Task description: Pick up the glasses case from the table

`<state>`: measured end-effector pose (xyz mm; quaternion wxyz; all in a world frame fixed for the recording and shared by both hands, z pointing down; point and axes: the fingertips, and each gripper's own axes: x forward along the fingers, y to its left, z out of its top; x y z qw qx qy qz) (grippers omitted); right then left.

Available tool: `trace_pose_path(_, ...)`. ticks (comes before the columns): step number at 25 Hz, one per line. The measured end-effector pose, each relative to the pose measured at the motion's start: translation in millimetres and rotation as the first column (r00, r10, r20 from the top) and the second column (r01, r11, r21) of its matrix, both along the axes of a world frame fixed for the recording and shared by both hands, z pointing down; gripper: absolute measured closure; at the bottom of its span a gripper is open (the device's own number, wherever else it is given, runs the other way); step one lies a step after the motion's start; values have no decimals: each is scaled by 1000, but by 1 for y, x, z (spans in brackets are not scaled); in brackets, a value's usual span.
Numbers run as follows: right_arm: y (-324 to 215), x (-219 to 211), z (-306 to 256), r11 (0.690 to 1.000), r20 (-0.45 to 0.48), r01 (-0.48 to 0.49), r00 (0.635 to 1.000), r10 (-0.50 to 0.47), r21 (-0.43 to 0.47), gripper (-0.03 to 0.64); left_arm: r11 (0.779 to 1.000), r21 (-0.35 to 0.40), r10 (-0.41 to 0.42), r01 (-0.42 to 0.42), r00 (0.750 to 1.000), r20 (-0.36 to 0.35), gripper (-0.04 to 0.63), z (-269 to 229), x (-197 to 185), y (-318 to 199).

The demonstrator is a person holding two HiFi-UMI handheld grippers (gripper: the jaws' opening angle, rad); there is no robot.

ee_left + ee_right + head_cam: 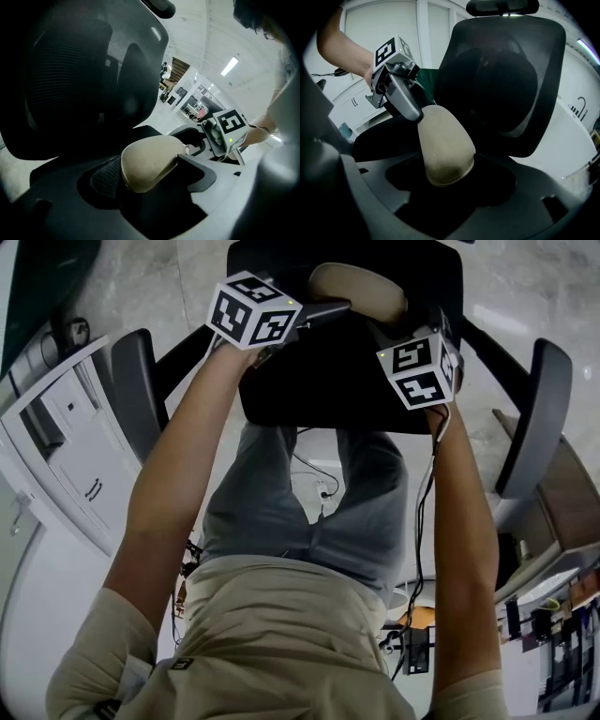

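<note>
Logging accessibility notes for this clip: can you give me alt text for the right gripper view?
A beige glasses case is held in the air, its near end between the jaws of the right gripper and its far end clamped by the left gripper at upper left. A black mesh office chair stands behind it.

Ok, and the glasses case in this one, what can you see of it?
The glasses case is beige, oval and closed, with a soft, matte, cloth-like surface and a seam along its rim. It is held in the air over the seat of a black office chair and spans between the two claws. The left claw is shut on one end. The other end sits inside the right claw, where shadow hides whether the jaws press it.
</note>
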<state>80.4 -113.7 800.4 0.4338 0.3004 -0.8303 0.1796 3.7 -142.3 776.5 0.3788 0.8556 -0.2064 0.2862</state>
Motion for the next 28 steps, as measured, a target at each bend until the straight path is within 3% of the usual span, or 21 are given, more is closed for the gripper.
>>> trace_pose_path(15, -14, 11, -180, 981, -29, -88, 995, 94, 174, 287, 983, 168, 86, -74, 994, -62, 218, -180, 13, -17)
trace_pose_path(22, -13, 3, -286, 954, -66, -98, 990, 122, 284, 288, 953, 288, 123, -91, 988, -95, 218, -284, 4, -14)
trace_pose_path(28, -8, -8, -374, 917, -94, -117, 982, 164, 382, 288, 914, 397, 144, -79, 980, -136, 218, -374, -7, -9)
